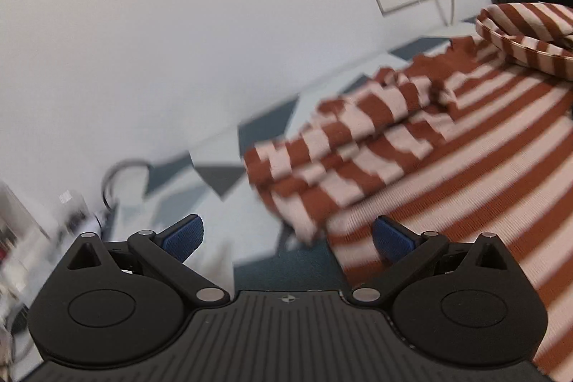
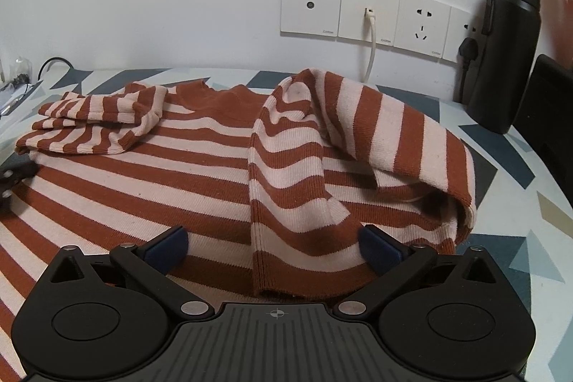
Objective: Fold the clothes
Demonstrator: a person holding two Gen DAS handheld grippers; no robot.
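Note:
A rust-and-pink striped sweater (image 2: 143, 174) lies spread on the patterned table. Its right sleeve (image 2: 286, 188) is folded in across the body, and the cuff end lies between the spread fingers of my right gripper (image 2: 274, 247), which stands open just above it. The left sleeve (image 2: 96, 120) is bunched at the far left shoulder. In the left wrist view the same bunched sleeve (image 1: 343, 153) lies ahead and to the right. My left gripper (image 1: 288, 237) is open at the sweater's left edge, holding nothing, with its right pad (image 1: 392, 240) over the striped body (image 1: 465, 174).
White wall sockets (image 2: 365, 13) with a plugged white cable (image 2: 372, 49) run along the back wall. A black bottle (image 2: 505, 52) and a black plug (image 2: 469, 51) stand at the back right. Small clutter (image 2: 18, 85) sits at the table's far left. The tablecloth (image 2: 519, 249) has grey-blue triangles.

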